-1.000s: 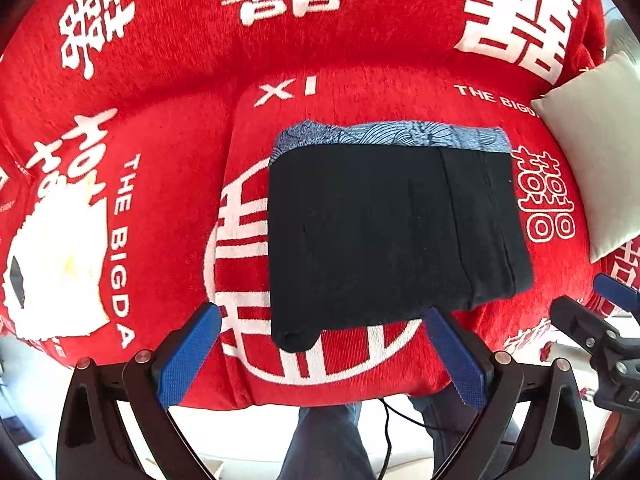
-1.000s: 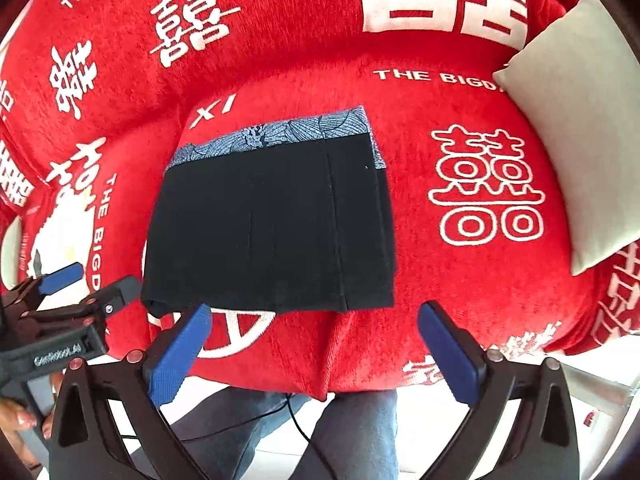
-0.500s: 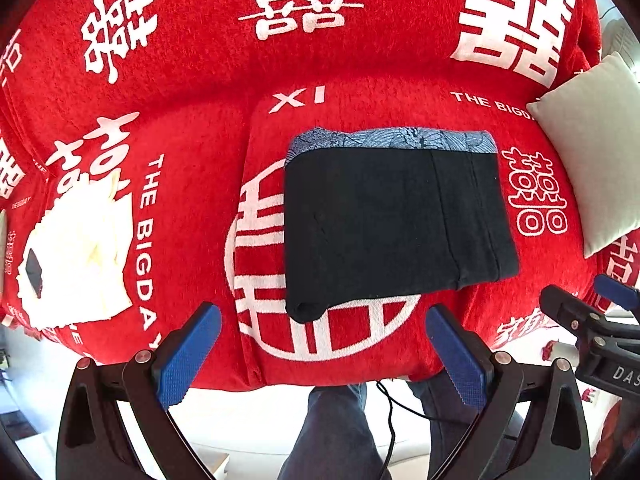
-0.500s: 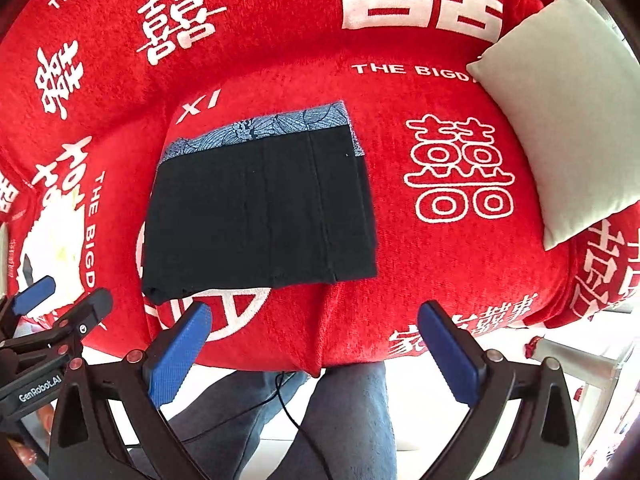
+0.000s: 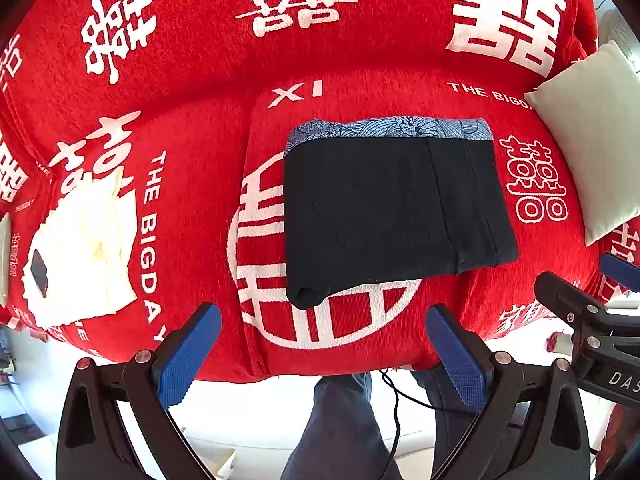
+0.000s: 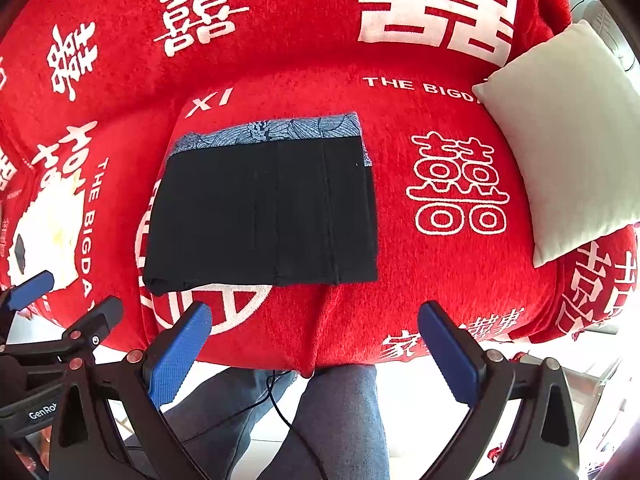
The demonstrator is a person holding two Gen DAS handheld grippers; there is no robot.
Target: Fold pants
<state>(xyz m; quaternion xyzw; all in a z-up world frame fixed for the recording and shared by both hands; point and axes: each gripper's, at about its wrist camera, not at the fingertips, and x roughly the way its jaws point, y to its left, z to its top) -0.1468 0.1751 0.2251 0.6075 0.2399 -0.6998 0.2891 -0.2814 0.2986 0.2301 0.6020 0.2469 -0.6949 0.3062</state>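
The black pants (image 5: 392, 212) (image 6: 264, 212) lie folded into a flat rectangle on the red sofa seat, with a blue patterned band (image 5: 392, 130) showing along the far edge. My left gripper (image 5: 322, 354) hangs open above the sofa's front edge, nearer than the pants and apart from them. The right gripper (image 6: 316, 354) is likewise open and holds nothing, pulled back over the seat's front edge. Each gripper shows at the side of the other's view: the right one (image 5: 588, 320) and the left one (image 6: 60, 320).
A red cover (image 5: 192, 92) with white characters drapes the sofa. A cream folded cloth (image 5: 84, 248) lies at the left of the seat. A pale cushion (image 6: 568, 132) leans at the right. A person's legs in jeans (image 6: 340, 420) and a thin cable stand below the seat edge.
Both grippers have drawn back and up from the pants, so the sofa and folded pants look smaller and farther. The pants have not moved.
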